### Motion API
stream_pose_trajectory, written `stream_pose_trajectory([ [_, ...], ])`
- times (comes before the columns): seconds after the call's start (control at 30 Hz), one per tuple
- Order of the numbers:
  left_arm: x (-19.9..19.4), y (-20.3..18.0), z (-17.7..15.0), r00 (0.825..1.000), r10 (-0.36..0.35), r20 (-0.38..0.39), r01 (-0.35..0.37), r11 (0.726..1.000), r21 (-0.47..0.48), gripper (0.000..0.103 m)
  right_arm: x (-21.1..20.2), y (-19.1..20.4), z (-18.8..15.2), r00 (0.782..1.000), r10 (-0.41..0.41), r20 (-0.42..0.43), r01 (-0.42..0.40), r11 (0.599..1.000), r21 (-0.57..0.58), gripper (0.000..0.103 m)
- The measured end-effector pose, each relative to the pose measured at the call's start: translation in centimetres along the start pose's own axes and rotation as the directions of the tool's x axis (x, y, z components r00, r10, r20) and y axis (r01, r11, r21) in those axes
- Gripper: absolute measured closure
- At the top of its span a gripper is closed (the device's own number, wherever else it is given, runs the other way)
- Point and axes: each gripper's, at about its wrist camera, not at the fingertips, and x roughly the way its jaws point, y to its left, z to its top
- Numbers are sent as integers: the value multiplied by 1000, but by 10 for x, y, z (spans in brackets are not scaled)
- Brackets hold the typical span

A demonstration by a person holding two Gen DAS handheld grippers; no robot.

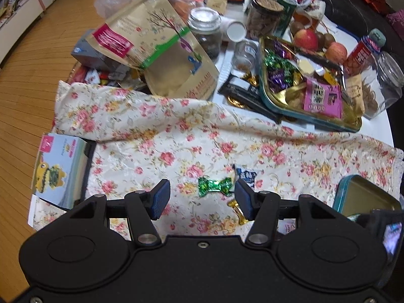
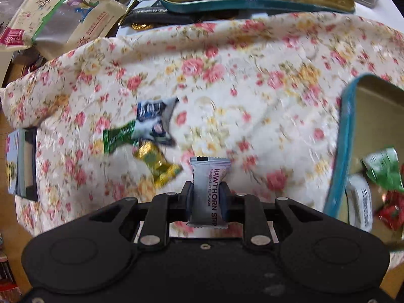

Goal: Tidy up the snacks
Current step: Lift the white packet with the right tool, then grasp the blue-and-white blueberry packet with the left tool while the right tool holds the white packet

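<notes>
At the lower centre of the right wrist view, my right gripper (image 2: 207, 197) is closed narrow on a white hawthorn strip packet (image 2: 209, 189). The packet stands upright between the blue pads, its upper end above the fingertips and its lower end below them. It is clear of the floral cloth (image 2: 227, 75) beneath. At the right edge of the same view I see the teal-rimmed tin (image 2: 343, 136), just beside the gripper; a green-wrapped sweet (image 2: 385, 168) and a red one (image 2: 391, 212) lie inside it. Left of the held packet, three loose pieces lie close together on the cloth: a green foil candy (image 2: 118, 136), a gold foil candy (image 2: 156, 164) and a blue-and-white wrapper (image 2: 156, 118). This part of the view is blurred.

In the left wrist view, my left gripper (image 1: 202, 197) stands wide and holds nothing. The green foil candy (image 1: 214, 186) lies on the cloth between the two fingertips, nearer the right-hand pad; I cannot tell whether it touches that pad. The gold foil candy (image 1: 236, 208) is partly hidden behind the right-hand finger. The blue-and-white wrapper (image 1: 245, 175) lies just above that fingertip. At the upper right, a second tin (image 1: 277, 106) of mixed snacks sits well apart from the gripper
</notes>
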Motion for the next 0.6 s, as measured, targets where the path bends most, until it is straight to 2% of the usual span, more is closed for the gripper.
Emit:
stream_pose_trajectory([
  [0.17, 19, -13, -6, 999, 3, -45, -2, 1000, 22, 42, -15, -8, -18, 999, -9, 40, 9, 1000, -9, 80],
  [0.33, 43, -29, -18, 996, 28, -84, -22, 997, 74, 42, -20, -14, -23, 999, 1, 34, 1, 999, -42, 80],
  [0.47, 62, -41, -24, 993, -18, -119, 24, 998, 50, 42, -29, -17, -29, 1000, 21, 21, -19, 996, -90, 80],
  [0.6, 70, -57, -16, 996, -53, -75, 57, 997, 43, 42, -42, -22, -35, 997, 71, 23, -69, 993, -95, 80],
])
